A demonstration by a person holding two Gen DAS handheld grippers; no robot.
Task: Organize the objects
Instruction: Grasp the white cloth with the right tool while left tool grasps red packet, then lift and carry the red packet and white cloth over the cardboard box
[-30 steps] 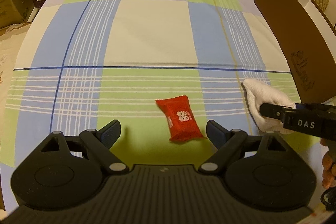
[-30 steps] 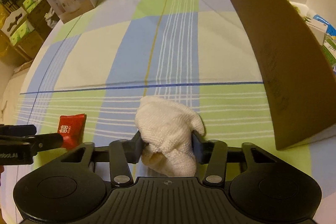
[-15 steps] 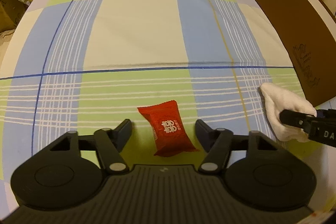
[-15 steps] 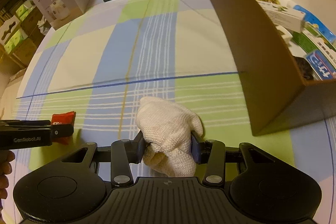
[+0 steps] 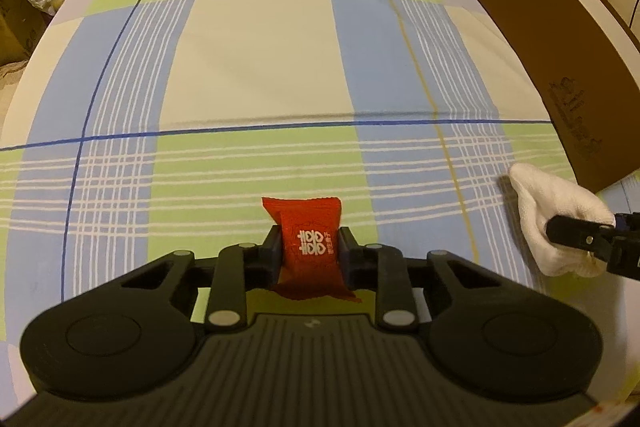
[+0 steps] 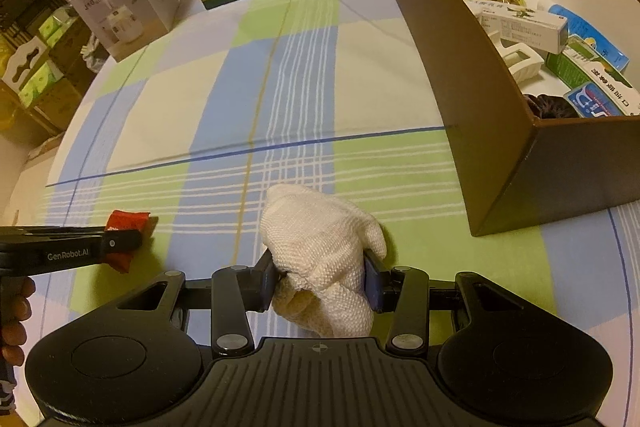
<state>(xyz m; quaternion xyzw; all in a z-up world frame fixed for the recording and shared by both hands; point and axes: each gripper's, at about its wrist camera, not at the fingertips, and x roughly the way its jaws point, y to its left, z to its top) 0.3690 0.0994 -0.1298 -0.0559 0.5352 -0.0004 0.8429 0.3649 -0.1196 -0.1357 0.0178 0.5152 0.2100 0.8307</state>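
On the checked cloth point(image 5: 256, 67), the left gripper point(image 5: 310, 253) has just closed on the red packet point(image 5: 310, 247) — pads pinch its sides. Right gripper point(image 6: 320, 275) clamps the white rag point(image 6: 320, 239), near the brown box point(image 6: 460, 67). Best to lift both straight up, keep the squeeze firm, clear the wall — then let go over the box.

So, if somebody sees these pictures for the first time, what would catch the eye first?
Probably the red packet, pinched upright in the left tongs low on the checked tablecloth. Next, the white cloth squeezed in the right tongs. To their right stands the brown box, already holding cartons.
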